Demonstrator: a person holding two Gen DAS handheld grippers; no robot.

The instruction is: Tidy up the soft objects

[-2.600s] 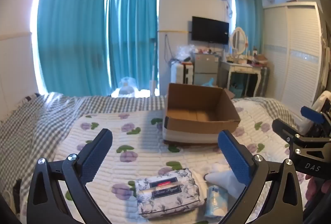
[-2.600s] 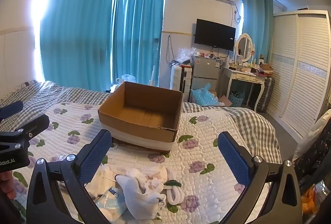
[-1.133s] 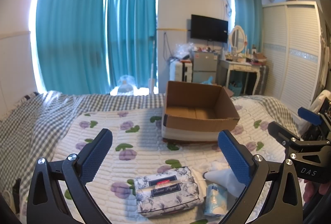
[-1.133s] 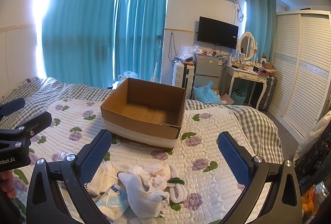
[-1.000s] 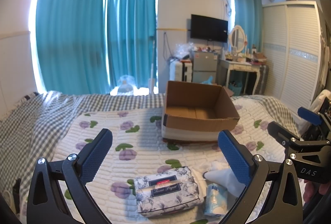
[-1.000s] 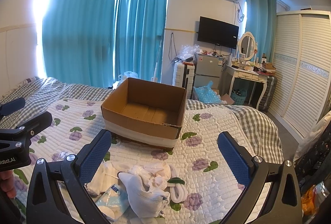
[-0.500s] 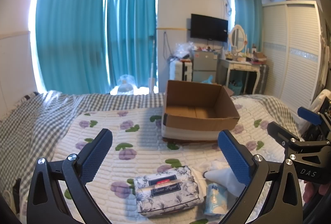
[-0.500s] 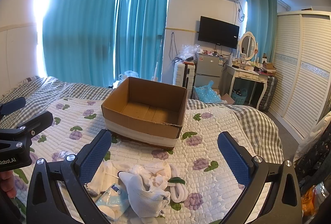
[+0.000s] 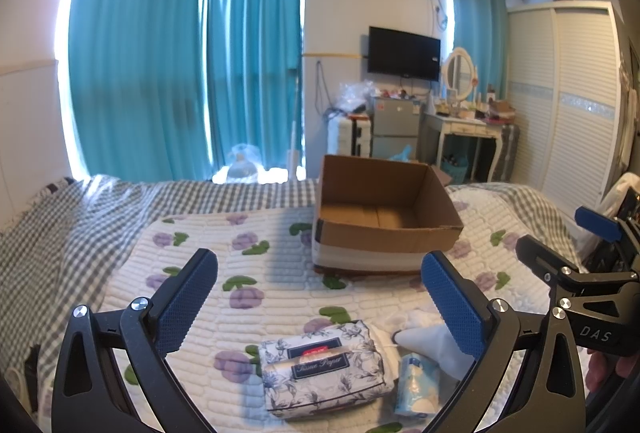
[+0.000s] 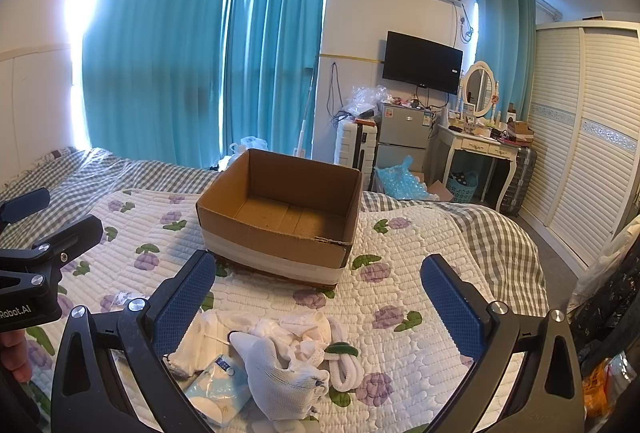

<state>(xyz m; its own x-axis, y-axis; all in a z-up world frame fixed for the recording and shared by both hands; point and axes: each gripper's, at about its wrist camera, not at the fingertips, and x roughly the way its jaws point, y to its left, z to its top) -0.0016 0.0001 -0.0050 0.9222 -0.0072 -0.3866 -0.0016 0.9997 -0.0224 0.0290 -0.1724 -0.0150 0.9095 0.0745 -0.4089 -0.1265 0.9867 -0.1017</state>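
An open, empty cardboard box (image 9: 384, 221) (image 10: 280, 221) stands on the flowered quilt. In the left wrist view a floral tissue pack (image 9: 324, 369) and a small blue tissue packet (image 9: 416, 385) lie near, with white cloth (image 9: 432, 337) beside them. My left gripper (image 9: 320, 297) is open and empty above the tissue pack. In the right wrist view a pile of white socks and cloth (image 10: 288, 357) and the blue packet (image 10: 218, 393) lie below my right gripper (image 10: 320, 297), which is open and empty. Each gripper shows at the other view's edge.
The bed has a grey checked sheet (image 9: 80, 217) around the quilt (image 10: 400, 297). Beyond the bed are teal curtains (image 9: 180, 73), a small fridge (image 10: 404, 137), a white dressing table (image 10: 480, 149) and a white wardrobe (image 10: 588, 153).
Both views have shifted only slightly; the box sits a touch higher in the right wrist view. Both grippers stay open and nothing on the bed has moved.
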